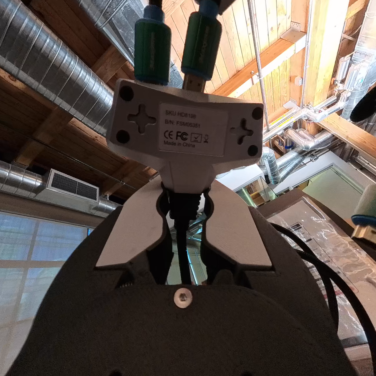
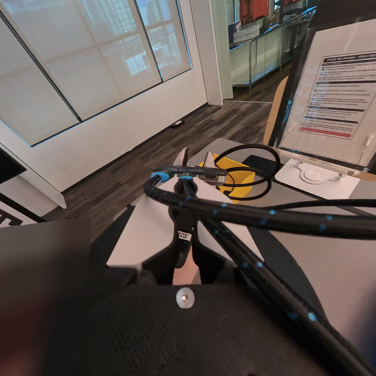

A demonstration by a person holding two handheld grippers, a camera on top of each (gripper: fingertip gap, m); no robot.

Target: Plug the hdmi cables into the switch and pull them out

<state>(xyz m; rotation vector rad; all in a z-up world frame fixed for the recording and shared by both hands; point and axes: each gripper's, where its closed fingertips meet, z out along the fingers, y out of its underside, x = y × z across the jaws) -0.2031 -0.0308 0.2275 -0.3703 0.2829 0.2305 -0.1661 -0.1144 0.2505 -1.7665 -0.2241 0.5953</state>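
Note:
My left gripper (image 1: 185, 193) points up at the ceiling and is shut on the neck and black cable boot of the grey HDMI switch (image 1: 187, 126), whose labelled underside faces the camera. Two green HDMI plugs stand in its top edge. The left plug (image 1: 151, 46) sits fully in. The right plug (image 1: 200, 44) sits partly out, with its gold tip (image 1: 193, 83) showing. In the right wrist view my right gripper (image 2: 185, 183) is shut on that middle plug (image 2: 185, 177). The switch (image 2: 195, 170) is edge-on, with an empty port (image 2: 209, 177) at its right.
Braided black cables (image 2: 264, 215) run right across the grey table (image 2: 305, 248). A yellow bin (image 2: 244, 179) and a black cable loop (image 2: 270, 160) lie behind the switch. A clear stand with a printed sheet (image 2: 335, 97) is at the right. Ducts (image 1: 50, 67) run overhead. One gripper's finger ends stand about 10 cm off the other's.

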